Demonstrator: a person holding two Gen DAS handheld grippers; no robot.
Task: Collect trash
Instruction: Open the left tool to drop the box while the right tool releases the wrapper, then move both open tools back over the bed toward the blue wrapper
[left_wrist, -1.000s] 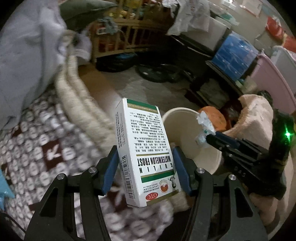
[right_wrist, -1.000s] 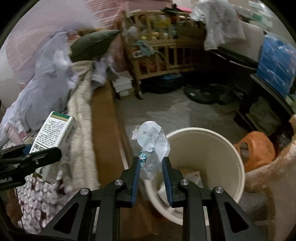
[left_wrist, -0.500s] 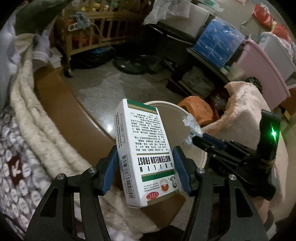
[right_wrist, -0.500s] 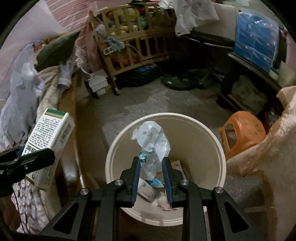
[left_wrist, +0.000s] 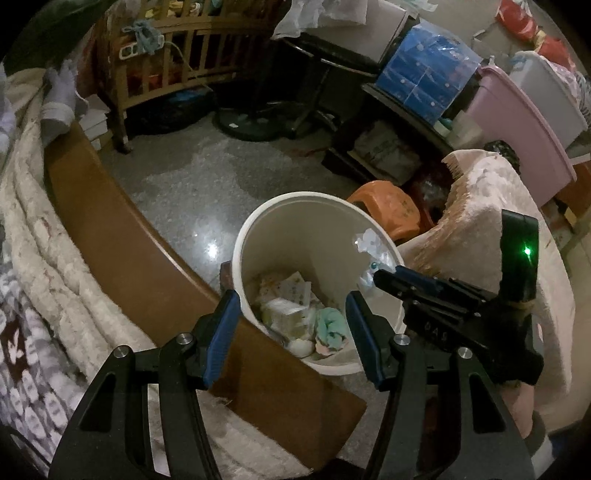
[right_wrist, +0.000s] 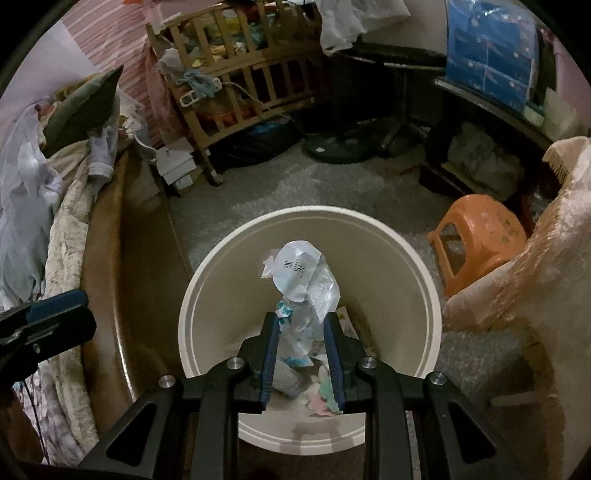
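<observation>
Floor (left_wrist: 207, 192): grey stone, beside bed (left_wrist: 55, 258).
Bin (right_wrist: 207, 295): paper scraps inside.
Left gripper (left_wrist: 291, 332): fingers wide, empty.
Right gripper (right_wrist: 301, 354): fingers just easing, wrapper (right_wrist: 306, 273) between them.

the white medicine box that sits between the left gripper's (left_wrist: 291, 325) blue pads in both earlier views is gone from them now; the jaws stand apart with nothing between. a pale box among the litter in the cream bin (left_wrist: 258, 236) may be it, though that is hard to tell. the right gripper (right_wrist: 301, 349) now hangs over the bin's mouth, and its jaws have just been opening, the crumpled plastic wrapper (right_wrist: 303, 280) between them.
</observation>
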